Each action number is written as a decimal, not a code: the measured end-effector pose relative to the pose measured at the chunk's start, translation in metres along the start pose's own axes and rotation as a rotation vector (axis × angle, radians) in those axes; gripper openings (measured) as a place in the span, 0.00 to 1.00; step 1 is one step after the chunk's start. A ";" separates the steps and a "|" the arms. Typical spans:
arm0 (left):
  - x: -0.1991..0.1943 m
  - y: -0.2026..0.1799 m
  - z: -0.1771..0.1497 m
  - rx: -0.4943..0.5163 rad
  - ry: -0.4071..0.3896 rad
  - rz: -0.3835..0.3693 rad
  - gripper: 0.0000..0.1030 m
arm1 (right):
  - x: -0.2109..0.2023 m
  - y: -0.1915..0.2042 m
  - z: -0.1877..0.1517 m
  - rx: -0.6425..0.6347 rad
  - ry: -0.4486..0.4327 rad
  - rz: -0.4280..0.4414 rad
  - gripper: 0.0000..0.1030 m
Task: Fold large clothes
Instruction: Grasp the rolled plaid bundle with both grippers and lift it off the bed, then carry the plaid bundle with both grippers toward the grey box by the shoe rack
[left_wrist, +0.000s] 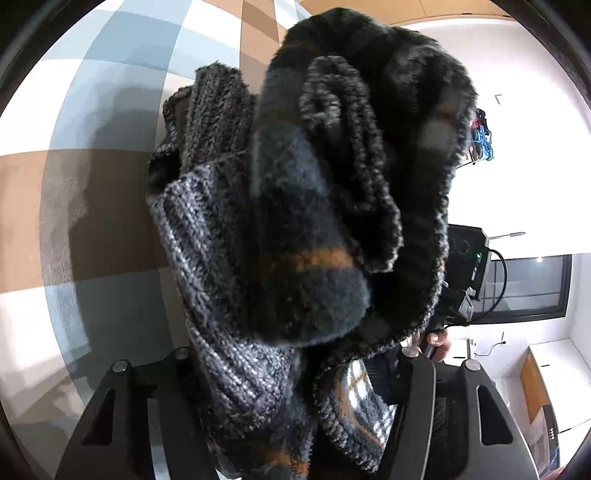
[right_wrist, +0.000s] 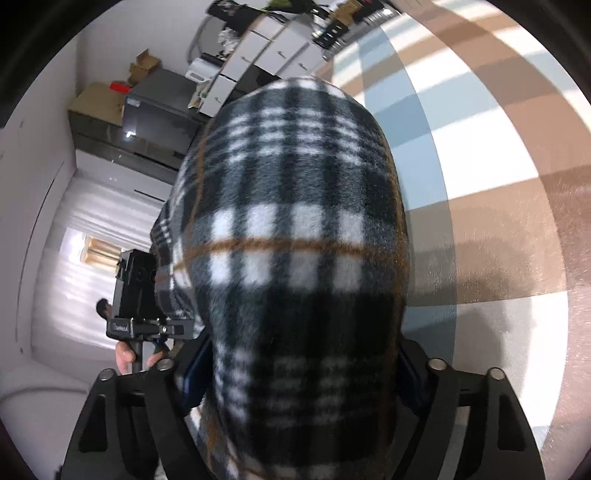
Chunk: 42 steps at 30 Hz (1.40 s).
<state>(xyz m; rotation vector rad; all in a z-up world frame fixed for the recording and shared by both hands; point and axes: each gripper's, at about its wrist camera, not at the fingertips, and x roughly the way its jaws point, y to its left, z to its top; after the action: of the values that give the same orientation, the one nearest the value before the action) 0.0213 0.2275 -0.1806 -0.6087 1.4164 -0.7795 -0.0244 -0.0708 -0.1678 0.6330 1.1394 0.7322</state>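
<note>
Underfoot, a checked surface (right_wrist: 480, 155) of brown, pale blue and white squares fills the background of both views; it looks to be where the folding is done. Above it hangs the garment, a thick plaid fleece (right_wrist: 295, 229) with a grey ribbed knit trim (left_wrist: 207, 258), bunched and lifted clear of the checks, not laid flat.

Step in hand, as I judge it: picking up or gathering, with both tools on the cloth and no fold yet laid.

Left gripper (left_wrist: 295, 406): jaws about half spread, a wad of knit and fleece filling the space between them. Right gripper (right_wrist: 299, 398): jaws fairly wide, fleece bulging up between them. On both, the pads are buried in cloth, so I cannot tell whether they pinch firmly or the cloth is merely draped through.

A person's hand (right_wrist: 127, 356) holds the other tool's handle at left in the right view.

Next move calls for a sure pinch on each side, then drawing the two apart to spread the garment over the checks.
</note>
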 end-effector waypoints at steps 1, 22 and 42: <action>0.000 -0.003 -0.004 0.009 0.003 -0.001 0.52 | -0.004 0.005 -0.002 -0.027 -0.004 -0.008 0.75; 0.013 -0.025 -0.036 -0.006 -0.027 0.020 0.47 | -0.006 0.017 -0.007 -0.027 -0.010 -0.024 0.70; 0.020 -0.151 -0.040 0.201 -0.068 -0.014 0.43 | -0.111 0.035 -0.022 0.001 -0.206 0.011 0.64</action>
<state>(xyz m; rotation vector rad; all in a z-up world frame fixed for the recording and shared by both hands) -0.0357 0.1213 -0.0786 -0.4857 1.2548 -0.8919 -0.0790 -0.1350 -0.0848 0.6989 0.9478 0.6595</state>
